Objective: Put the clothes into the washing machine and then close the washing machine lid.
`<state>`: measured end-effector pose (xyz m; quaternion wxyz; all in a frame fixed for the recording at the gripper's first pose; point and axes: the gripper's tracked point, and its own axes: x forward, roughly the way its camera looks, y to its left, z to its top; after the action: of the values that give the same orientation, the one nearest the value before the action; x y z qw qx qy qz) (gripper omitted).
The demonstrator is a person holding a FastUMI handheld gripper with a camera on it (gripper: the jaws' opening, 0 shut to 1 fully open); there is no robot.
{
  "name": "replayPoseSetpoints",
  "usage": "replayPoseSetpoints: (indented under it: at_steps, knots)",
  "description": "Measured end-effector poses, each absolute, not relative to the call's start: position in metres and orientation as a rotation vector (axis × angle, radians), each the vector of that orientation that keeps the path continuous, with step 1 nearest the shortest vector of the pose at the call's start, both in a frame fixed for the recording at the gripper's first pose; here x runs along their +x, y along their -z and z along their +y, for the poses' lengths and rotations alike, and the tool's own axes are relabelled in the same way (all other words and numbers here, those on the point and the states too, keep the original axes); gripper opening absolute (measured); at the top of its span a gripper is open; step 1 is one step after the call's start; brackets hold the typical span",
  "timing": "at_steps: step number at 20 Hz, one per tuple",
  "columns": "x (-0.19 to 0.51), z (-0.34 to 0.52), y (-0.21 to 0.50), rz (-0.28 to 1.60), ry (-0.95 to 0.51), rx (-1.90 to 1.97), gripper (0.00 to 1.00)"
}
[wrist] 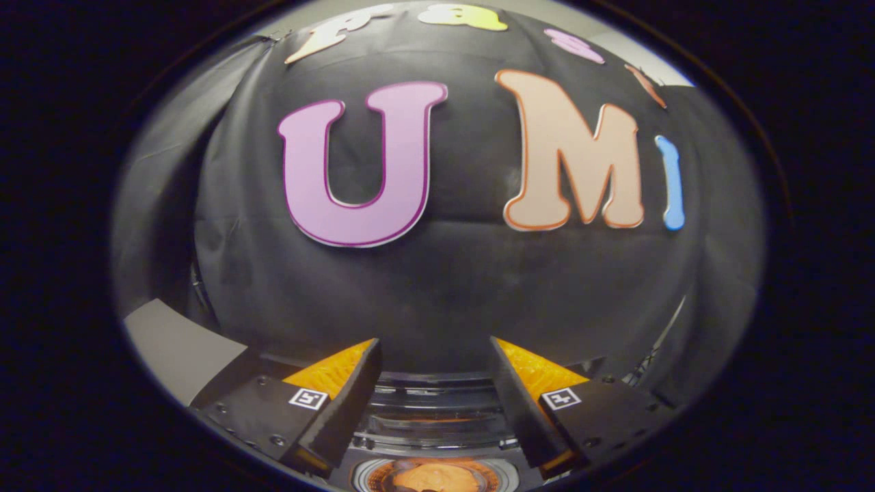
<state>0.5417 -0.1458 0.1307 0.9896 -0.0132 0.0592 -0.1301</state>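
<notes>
- Background: the booth's black cloth wall [437, 287] hangs straight ahead of the camera, with a pale grey panel [174, 348] low to the left of it.
- Gripper: the gripper [435, 355] points level at the wall. Its fingers [355, 383] stand well apart and hold nothing; only open air lies between them.
- Task thing: the washing machine [434, 417] sits below the fingers, its curved glossy top showing in the gap between them. Nearer the camera, a round opening [435, 476] with a pale ring shows orange clothes [437, 480] inside it.
- Key relation: the opening lies beneath and behind the fingertips, not ahead of them. The fingers aim over the machine, not into it.
- Lid: whether the curved glossy band is the lid [434, 400], raised or lowered, cannot be told.
- Judgement: the clothes appear loaded, so closing the lid is probably the remaining step. The gripper must likely tilt downward first.
</notes>
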Motion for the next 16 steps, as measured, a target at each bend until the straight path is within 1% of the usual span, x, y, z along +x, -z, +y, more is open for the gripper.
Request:
replayPoseSetpoints:
  at_steps: [3,5,9,16]
  knots:
    - [0.563,-0.150,-0.111,0.200,0.231,-0.069,0.98]
    - [0.573,-0.152,-0.111,0.221,0.223,-0.063,0.98]
    - [0.575,-0.156,-0.101,0.272,0.218,-0.021,0.98]
    - [0.581,-0.160,-0.101,0.218,0.231,0.008,0.98]
